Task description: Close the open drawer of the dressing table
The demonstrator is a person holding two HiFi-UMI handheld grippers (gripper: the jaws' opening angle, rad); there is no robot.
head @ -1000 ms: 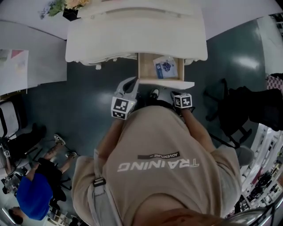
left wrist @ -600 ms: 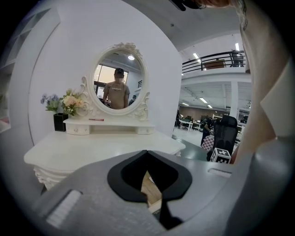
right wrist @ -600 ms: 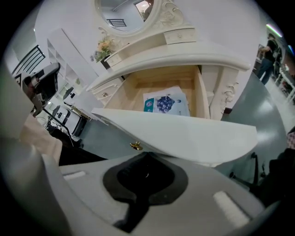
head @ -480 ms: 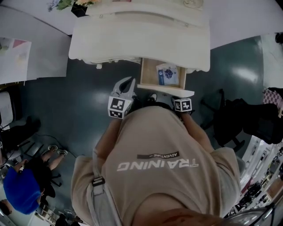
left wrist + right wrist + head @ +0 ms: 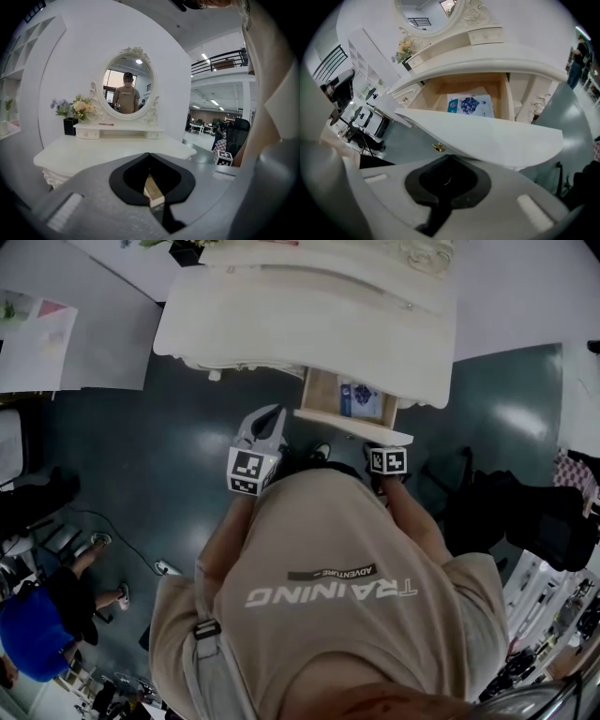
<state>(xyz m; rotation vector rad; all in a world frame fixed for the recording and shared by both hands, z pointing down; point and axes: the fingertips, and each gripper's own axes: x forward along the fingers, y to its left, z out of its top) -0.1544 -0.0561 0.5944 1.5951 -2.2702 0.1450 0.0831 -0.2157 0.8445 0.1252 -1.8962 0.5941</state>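
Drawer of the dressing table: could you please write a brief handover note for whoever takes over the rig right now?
Left gripper: shut, empty, beside the left end of the drawer.
Right gripper: shut, empty, tips at the drawer front just below its brass knob; contact cannot be confirmed.
Drawer: partly out from under the dressing table top, a blue-printed packet lying inside.
Done: right gripper lined up at the front.
Left: push the drawer fully in, probably with the right gripper.
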